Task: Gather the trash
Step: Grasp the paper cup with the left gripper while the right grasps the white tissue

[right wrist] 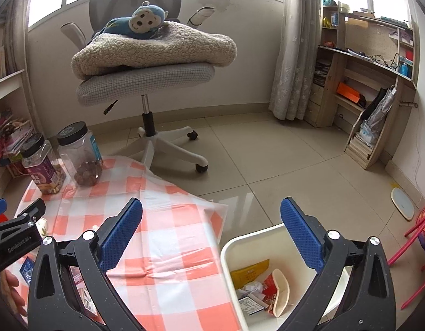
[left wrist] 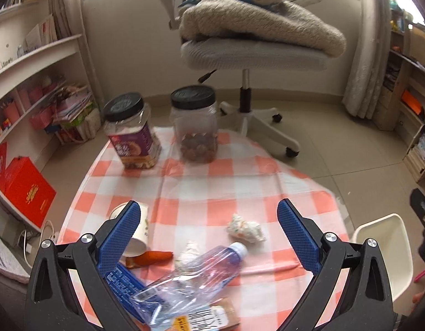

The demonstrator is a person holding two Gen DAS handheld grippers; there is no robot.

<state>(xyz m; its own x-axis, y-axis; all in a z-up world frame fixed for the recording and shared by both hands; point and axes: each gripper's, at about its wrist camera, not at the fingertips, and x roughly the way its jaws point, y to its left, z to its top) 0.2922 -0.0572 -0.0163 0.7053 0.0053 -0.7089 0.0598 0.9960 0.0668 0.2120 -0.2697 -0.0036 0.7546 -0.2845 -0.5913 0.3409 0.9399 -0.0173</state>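
The left gripper (left wrist: 209, 230) hangs over the checked cloth (left wrist: 201, 182) that covers the counter, its blue fingers (left wrist: 119, 233) spread wide with nothing between them. Below and between them lies the trash: a crushed clear plastic bottle (left wrist: 193, 278) with a pale blue cap pointing up and to the right, a crumpled white tissue (left wrist: 245, 229) just beyond the cap, a second smaller wad of tissue (left wrist: 189, 253) touching the bottle's side, an orange wrapper (left wrist: 151, 258) beside it, a paper cup (left wrist: 136, 231) lying on its side partly behind the left finger, a blue packet (left wrist: 124, 281) under the bottle's lower end, and a brown labelled packet (left wrist: 209, 317) at the bottom edge. Two black-lidded jars stand at the far edge of the cloth, the purple-labelled jar (left wrist: 132, 132) just beside the clear jar (left wrist: 194, 125) holding brown round pieces. The right gripper (right wrist: 211, 230) is also wide open and empty, held over the gap between the cloth's edge and a white bin (right wrist: 240, 248) on the floor; its right finger overlaps the bin's rim in view. Inside the bin lie a yellow packet (right wrist: 249, 271), a flattened red-and-white paper cup (right wrist: 278, 289) and some crumpled paper (right wrist: 252, 287). An office chair (right wrist: 146, 82) carrying a folded fleece blanket (right wrist: 157, 49) and a blue monkey toy (right wrist: 143, 22) stands beyond the counter
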